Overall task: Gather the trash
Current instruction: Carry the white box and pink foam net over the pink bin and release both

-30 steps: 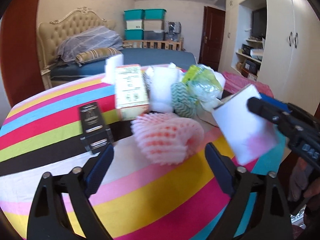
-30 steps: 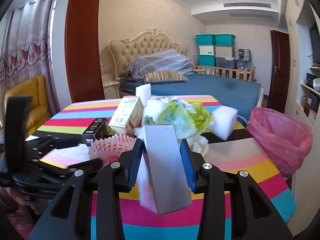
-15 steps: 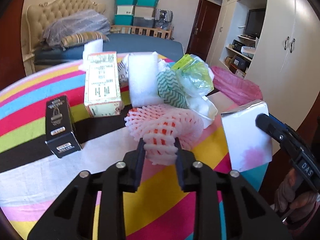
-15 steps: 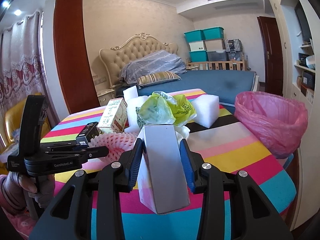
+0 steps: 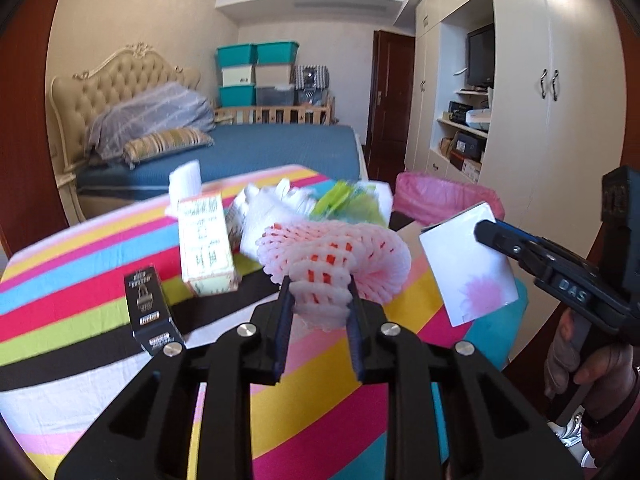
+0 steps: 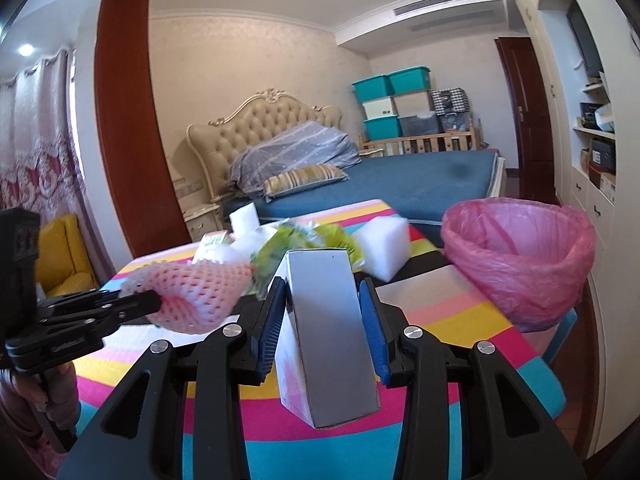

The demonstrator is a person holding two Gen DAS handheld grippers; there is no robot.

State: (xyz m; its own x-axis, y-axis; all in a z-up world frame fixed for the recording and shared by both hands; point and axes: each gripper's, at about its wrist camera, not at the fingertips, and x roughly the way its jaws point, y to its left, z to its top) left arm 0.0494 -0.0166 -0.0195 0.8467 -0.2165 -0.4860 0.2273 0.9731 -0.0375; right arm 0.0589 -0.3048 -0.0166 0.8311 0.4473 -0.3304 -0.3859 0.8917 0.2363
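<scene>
Two pieces of trash are gripped at once. The left gripper [image 5: 318,292] is clamped on a pink foam fruit net [image 5: 340,256], a soft mesh sleeve with red showing through its holes, bunched where the pads pinch it and flaring wider beyond them. The right gripper [image 6: 324,316] is closed on a white carton [image 6: 332,344], tall and rectangular, grey on its shaded face and with a faint pink flower print on one side.

Both are held above a table under a striped cloth [image 5: 80,308] of pink, yellow, blue, green and black bands. On the cloth stand a small black box [image 5: 150,312] and a cream printed box [image 5: 206,248], near the left gripper. Behind the net lie white foam pieces [image 5: 272,216], a crumpled green bag [image 5: 348,204] and a white foam block [image 6: 382,252], crowded together. A bin lined with a pink bag [image 6: 520,256] stands off the table's far right corner, just beyond the carton. A bed with a blue cover [image 6: 420,180] fills the room behind.

The net sticks out forward from between the left fingertips, clear of the cloth. The carton sits upright between the right pads, its lower end hanging below them.
</scene>
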